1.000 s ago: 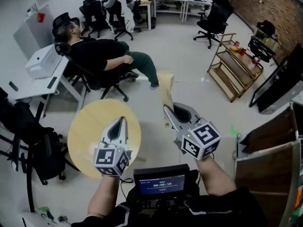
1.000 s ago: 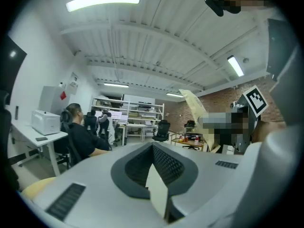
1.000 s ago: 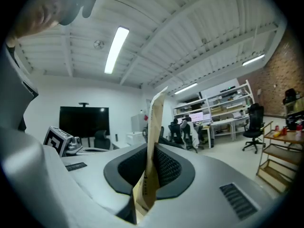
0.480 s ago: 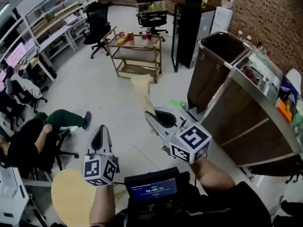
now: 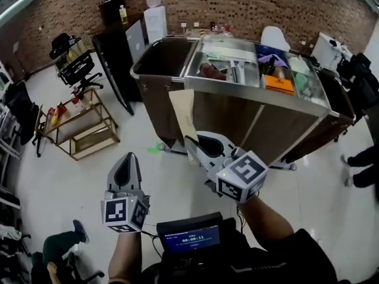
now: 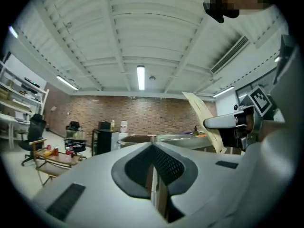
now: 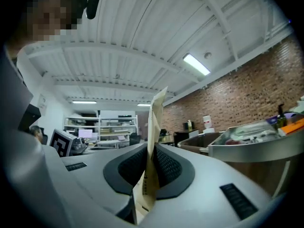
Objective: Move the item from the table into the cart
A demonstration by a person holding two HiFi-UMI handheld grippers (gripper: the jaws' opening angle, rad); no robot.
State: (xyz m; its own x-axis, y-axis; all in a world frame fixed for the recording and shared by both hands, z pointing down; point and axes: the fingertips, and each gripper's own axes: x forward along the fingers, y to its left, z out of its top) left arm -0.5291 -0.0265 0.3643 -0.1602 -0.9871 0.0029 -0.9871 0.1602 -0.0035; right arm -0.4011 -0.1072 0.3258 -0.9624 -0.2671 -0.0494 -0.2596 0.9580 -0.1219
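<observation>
A flat tan paper envelope [image 5: 182, 114] stands upright between the jaws of my right gripper [image 5: 192, 142], which is shut on its lower edge. In the right gripper view the envelope [image 7: 155, 122] rises between the dark pads [image 7: 168, 164]. My left gripper [image 5: 131, 156] is shut and holds nothing; its pads [image 6: 164, 161] meet. Both grippers point level at a steel-topped cart [image 5: 237, 85] just ahead. The cart has a deep brown bin [image 5: 164, 58] at its left and trays of items at its right. The left gripper view shows the envelope [image 6: 204, 115] to its right.
A wooden shelf trolley [image 5: 83, 129] stands on the floor to the left, with a black office chair [image 5: 74, 64] behind it. A black cabinet [image 5: 115, 49] and a water dispenser [image 5: 155, 16] stand against the brick wall. A person's legs [image 5: 361, 158] show at the right edge.
The view has swung from the round table and desks, past the shelf trolley, round to the cart. Both grippers turned with it. The envelope stays in the right gripper.
</observation>
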